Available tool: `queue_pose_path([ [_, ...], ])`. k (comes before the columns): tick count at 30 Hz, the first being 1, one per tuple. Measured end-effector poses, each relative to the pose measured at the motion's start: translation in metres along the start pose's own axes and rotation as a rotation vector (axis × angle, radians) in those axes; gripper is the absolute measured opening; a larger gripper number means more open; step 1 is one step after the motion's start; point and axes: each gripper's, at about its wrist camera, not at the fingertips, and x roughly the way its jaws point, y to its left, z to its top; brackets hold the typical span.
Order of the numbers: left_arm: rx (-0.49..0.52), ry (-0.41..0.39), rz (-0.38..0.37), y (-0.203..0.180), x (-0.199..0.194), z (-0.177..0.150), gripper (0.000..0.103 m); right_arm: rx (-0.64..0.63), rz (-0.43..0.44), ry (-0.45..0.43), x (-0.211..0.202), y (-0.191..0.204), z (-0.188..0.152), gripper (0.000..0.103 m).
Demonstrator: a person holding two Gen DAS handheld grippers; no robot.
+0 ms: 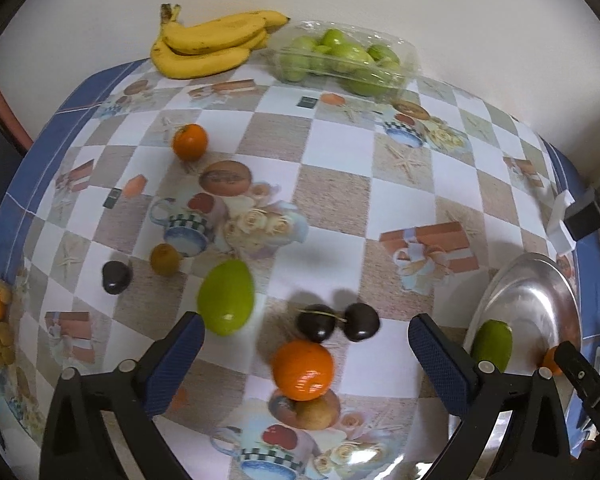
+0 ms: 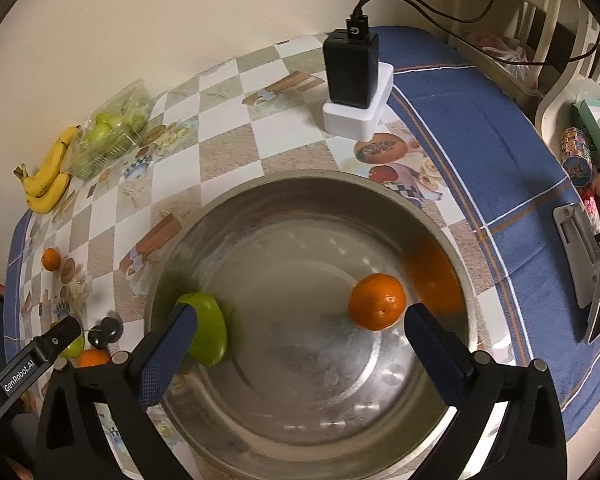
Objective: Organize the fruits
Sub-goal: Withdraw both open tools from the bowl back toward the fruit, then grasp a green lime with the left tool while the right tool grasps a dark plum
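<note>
The fruits are divided between two places now: some lie loose on the table (image 1: 340, 200), and two are already inside the metal bowl (image 2: 300, 184). In the bowl there is an orange (image 2: 377, 301) towards the right side and a green mango (image 2: 209, 330) against the left wall. The right tool (image 2: 300, 316) hangs over the bowl with its fingers wide apart and nothing between them; the orange lies free, just beside its right finger. The left tool (image 1: 306, 328) is also spread apart and empty, and it points steeply down at the loose fruits. Directly between its fingers lie another orange (image 1: 303, 369) and, a little beyond it, two dark plums (image 1: 337, 322) joined by stems. A second green mango (image 1: 226, 298) lies close to its left finger, with the long axis running away from the tool and a little tilted. I judge that the left tool is the nearer one for the next pick, and the orange between its fingers needs only a descent and a closing.
</note>
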Motion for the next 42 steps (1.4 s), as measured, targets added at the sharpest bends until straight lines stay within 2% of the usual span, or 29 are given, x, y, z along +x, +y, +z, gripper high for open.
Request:
queue_pose_path([
  [12,-0.091,-0.016,0.038,0.054,-0.007,0.006,0.103,-0.06,0.047,-0.003,-0.001,0.042,-0.003,0.103],
  [24,-0.216,-0.039,0.043,0.11,-0.008,0.009,0.103,-0.195,0.159,-0.011,-0.002,0.122,-0.018,0.103],
  [31,-0.261,-0.054,0.031,0.13,-0.006,0.011,0.103,-0.254,0.209,-0.01,0.004,0.159,-0.029,0.103],
  [36,-0.241,-0.057,-0.004,0.126,-0.005,0.014,0.103,-0.256,0.215,0.002,0.014,0.168,-0.032,0.102],
  [37,-0.234,-0.058,-0.012,0.124,-0.005,0.015,0.103,-0.253,0.216,0.005,0.017,0.169,-0.032,0.101],
  [40,-0.211,-0.049,-0.033,0.116,-0.002,0.019,0.103,-0.257,0.221,0.015,0.023,0.172,-0.032,0.086],
  [42,-0.2,-0.039,-0.056,0.111,0.0,0.02,0.102,-0.249,0.219,0.019,0.027,0.173,-0.032,0.081],
])
